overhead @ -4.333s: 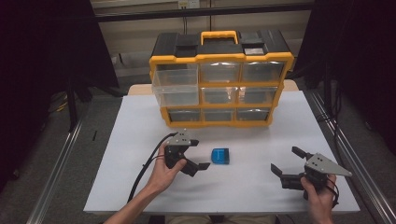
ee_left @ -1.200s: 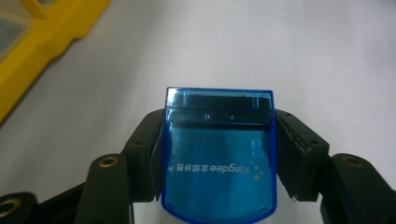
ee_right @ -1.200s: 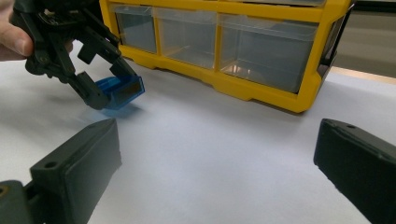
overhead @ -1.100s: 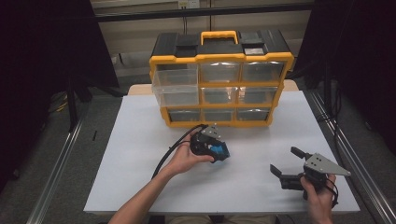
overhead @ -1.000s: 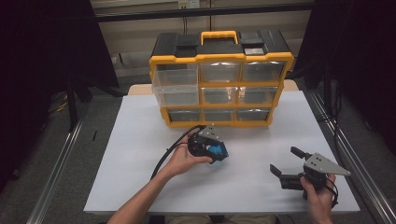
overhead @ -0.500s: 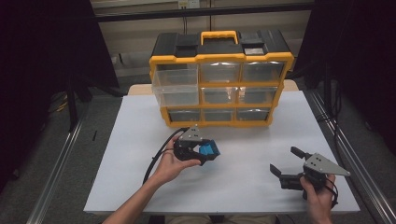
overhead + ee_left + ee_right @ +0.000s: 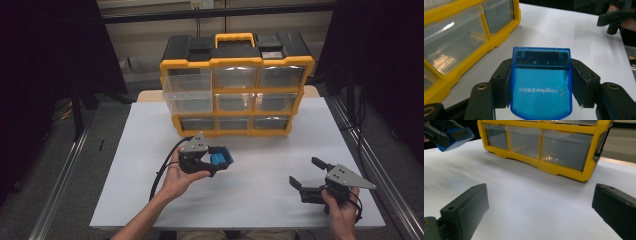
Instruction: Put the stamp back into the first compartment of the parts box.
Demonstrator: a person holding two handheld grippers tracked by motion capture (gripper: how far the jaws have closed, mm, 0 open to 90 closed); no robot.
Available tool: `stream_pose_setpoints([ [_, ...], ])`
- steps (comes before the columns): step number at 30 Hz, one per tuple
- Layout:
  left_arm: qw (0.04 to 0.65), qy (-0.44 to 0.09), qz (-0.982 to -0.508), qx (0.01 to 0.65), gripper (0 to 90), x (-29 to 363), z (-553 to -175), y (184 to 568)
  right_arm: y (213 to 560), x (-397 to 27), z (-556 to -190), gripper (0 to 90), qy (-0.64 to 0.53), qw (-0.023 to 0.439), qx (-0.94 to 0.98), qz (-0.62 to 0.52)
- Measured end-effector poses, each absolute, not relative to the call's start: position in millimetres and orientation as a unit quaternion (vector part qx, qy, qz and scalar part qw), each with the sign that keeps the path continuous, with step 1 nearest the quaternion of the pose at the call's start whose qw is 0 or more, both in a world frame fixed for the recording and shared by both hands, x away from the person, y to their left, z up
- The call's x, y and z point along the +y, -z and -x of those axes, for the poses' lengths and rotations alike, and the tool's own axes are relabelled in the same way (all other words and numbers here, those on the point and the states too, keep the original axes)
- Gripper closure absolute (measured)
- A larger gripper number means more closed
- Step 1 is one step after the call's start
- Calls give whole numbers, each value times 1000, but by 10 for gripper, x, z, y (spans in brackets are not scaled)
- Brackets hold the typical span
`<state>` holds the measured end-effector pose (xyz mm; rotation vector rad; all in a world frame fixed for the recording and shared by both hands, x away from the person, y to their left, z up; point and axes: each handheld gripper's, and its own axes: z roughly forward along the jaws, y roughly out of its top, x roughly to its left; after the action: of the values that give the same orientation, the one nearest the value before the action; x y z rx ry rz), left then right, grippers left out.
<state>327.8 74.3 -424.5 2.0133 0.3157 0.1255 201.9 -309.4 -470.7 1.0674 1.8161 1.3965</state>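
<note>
A small clear blue plastic box is clamped between the jaws of my left gripper, held above the white table in front of the organizer. The same blue box appears far left in the right gripper view. My right gripper rests low at the table's front right, jaws spread wide with nothing between them. The yellow and black drawer organizer stands at the back; its upper left drawer is pulled out.
The white table top spreads between the two grippers. A black cable trails from the left gripper. Metal rails run along both sides of the table. The organizer's other clear drawers sit pushed in.
My left gripper took hold of the blue box, lifted it toward the organizer, then drew back left and nearer. The right gripper has stayed still.
</note>
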Motion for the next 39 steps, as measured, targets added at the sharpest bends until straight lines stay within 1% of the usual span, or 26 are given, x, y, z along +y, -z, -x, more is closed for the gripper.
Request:
stream_pose_setpoints([
  [4, 528, -50, -837, 136, 411, 773, -3252, 4207, 4707, -3095, -2021, 3, -527, 303, 684, -403],
  [8, 541, -49, -830, 128, 410, 832, -3231, 4144, 4707, -3094, -2018, 3, -529, 305, 682, -403],
  [9, 545, -58, -826, 133, 411, 851, -3210, 4116, 4706, -3094, -2017, 3, -530, 304, 682, -403],
  [13, 551, -61, -822, 133, 410, 881, -3184, 4079, 4704, -3093, -2011, 3, -531, 303, 680, -404],
  [23, 569, -61, -810, 124, 411, 938, -3119, 3946, 4708, -3087, -2017, 3, -535, 305, 675, -405],
  [30, 577, -64, -805, 122, 411, 1002, -3081, 3795, 4708, -3085, -2014, 3, -539, 305, 672, -406],
  [32, 587, -62, -798, 121, 410, 1038, -3069, 3728, 4707, -3086, -2011, 3, -542, 307, 668, -406],
  [39, 590, -64, -796, 120, 410, 1130, -3077, 3626, 4710, -3084, -2015, 3, -545, 305, 666, -407],
])
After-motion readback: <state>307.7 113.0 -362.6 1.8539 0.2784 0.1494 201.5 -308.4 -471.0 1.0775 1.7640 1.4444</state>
